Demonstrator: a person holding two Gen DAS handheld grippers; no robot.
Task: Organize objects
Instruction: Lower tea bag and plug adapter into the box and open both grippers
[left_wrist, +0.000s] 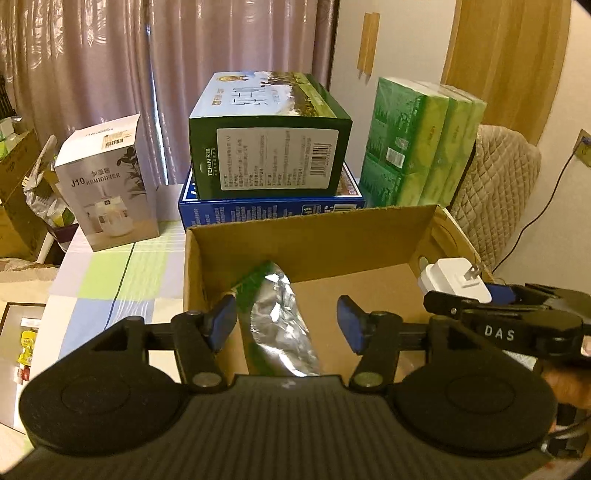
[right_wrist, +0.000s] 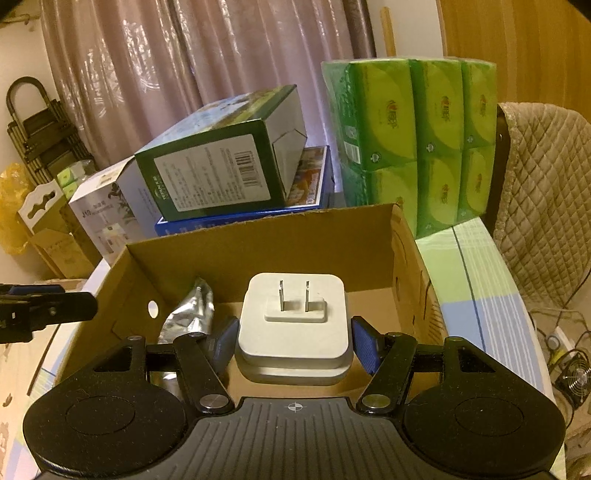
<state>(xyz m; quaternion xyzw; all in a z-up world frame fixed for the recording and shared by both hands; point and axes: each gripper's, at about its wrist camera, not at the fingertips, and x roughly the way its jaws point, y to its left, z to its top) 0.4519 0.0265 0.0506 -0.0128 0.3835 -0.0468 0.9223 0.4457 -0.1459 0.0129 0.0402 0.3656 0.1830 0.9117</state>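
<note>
An open cardboard box (left_wrist: 310, 221) (right_wrist: 258, 229) stands on the table right in front of both grippers. A crumpled green and silver foil pouch (left_wrist: 277, 317) (right_wrist: 192, 314) lies inside it on the left. My left gripper (left_wrist: 286, 314) hovers open over the pouch, its blue pads apart and its right pad not touching it. My right gripper (right_wrist: 293, 332) is shut on a white plug adapter (right_wrist: 293, 325) with the two prongs facing forward, held above the box's near right part. In the left wrist view the adapter (left_wrist: 458, 280) and right gripper (left_wrist: 476, 295) sit over the box's right wall.
Behind the box, a green carton (left_wrist: 269, 147) lies on a blue one (left_wrist: 269, 212). A white humidifier box (left_wrist: 107, 184) stands to the left, green tissue packs (left_wrist: 421, 147) to the right. A quilted chair (left_wrist: 498, 192) is at the table's right edge; the plaid cloth (left_wrist: 122, 280) shows at left.
</note>
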